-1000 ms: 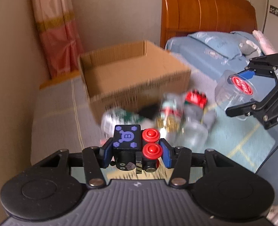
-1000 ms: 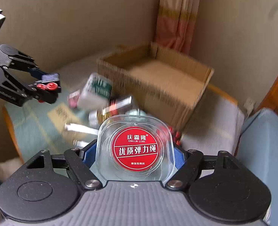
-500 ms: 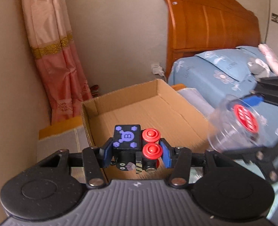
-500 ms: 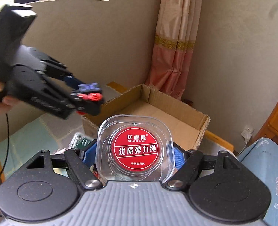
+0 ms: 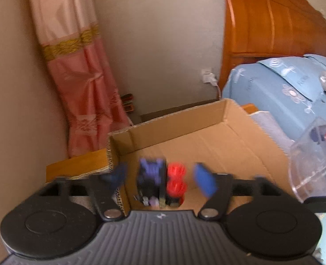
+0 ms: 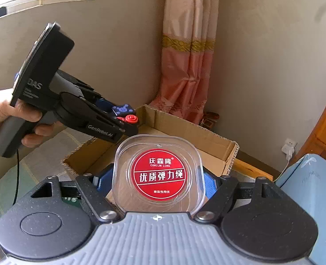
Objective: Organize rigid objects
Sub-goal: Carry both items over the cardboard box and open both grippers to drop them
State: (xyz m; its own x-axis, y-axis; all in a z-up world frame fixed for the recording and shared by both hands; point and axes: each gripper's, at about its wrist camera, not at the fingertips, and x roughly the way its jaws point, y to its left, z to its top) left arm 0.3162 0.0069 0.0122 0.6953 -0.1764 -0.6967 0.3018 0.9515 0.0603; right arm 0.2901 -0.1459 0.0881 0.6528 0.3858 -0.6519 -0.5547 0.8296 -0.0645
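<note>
My left gripper [image 5: 162, 176] stands open over the near left corner of the open cardboard box [image 5: 227, 137]. The black cube toy with blue and red buttons [image 5: 160, 182] is blurred between the spread blue pads, free of them. In the right wrist view the left gripper [image 6: 124, 119] and the toy [image 6: 125, 113] hang above the box [image 6: 216, 148]. My right gripper [image 6: 157, 182] is shut on a clear plastic case with a round red label [image 6: 160, 172], held above the box's near edge. The case also shows at the right of the left wrist view [image 5: 315, 161].
A pink curtain [image 5: 81, 84] hangs in the corner behind the box. A wooden headboard [image 5: 271, 22] and a blue bed cover [image 5: 284, 95] are to the right. A wall socket [image 6: 289, 148] with a plug is behind the box. A hand [image 6: 14, 114] holds the left gripper.
Both grippers rose from the cluttered surface to above the box. The left gripper's pads have just spread apart and let go of the cube toy. The right gripper still holds the case.
</note>
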